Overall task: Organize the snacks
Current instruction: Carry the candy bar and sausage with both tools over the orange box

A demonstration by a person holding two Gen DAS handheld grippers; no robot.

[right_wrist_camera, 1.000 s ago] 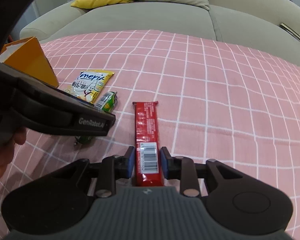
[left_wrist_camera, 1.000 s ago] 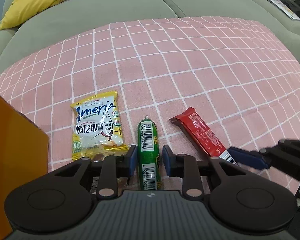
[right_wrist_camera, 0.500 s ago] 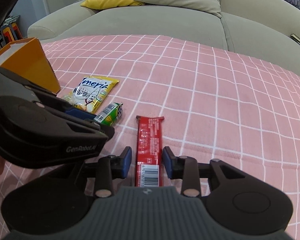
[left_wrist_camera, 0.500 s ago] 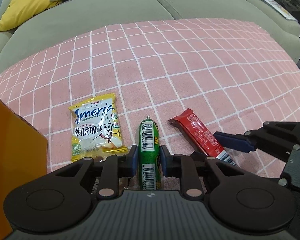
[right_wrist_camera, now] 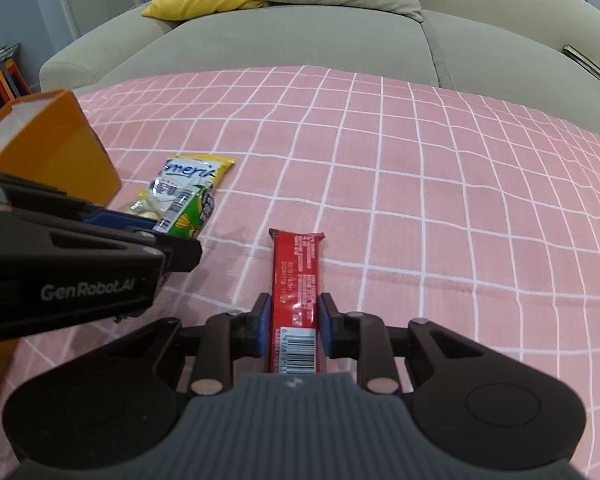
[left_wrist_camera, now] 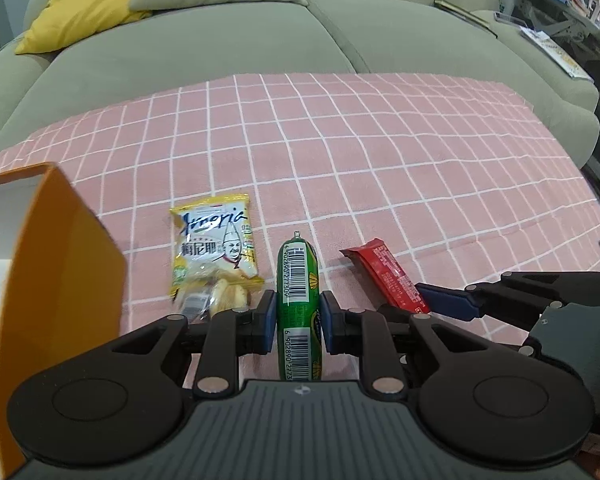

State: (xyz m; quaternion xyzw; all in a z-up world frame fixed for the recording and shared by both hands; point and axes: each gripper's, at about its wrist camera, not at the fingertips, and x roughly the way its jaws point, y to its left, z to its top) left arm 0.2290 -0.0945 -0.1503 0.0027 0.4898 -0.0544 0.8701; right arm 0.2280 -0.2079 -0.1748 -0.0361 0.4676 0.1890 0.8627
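Pink cloth point(left_wrist_camera: 380, 152) with a white grid covers the low surface before a grey-green sofa point(left_wrist_camera: 204, 52), and both tools are busy. Left gripper point(left_wrist_camera: 298, 322) is clamped on the green sausage snack point(left_wrist_camera: 298, 280), a glossy rounded tube with barcodes running lengthwise between the blue pads. Right gripper point(right_wrist_camera: 294, 330) pinches the red bar point(right_wrist_camera: 296, 280), flat and rectangular in crinkled foil, its barcode end between the fingers and its far end stretching forward over the cloth. Just left of the sausage lies the yellow chip bag point(left_wrist_camera: 214, 250), a puffy plastic pouch printed with a chef. Further left stands the orange box point(left_wrist_camera: 60, 272), smooth-walled and open at the top. A yellow cushion point(left_wrist_camera: 88, 0) leans on the sofa.
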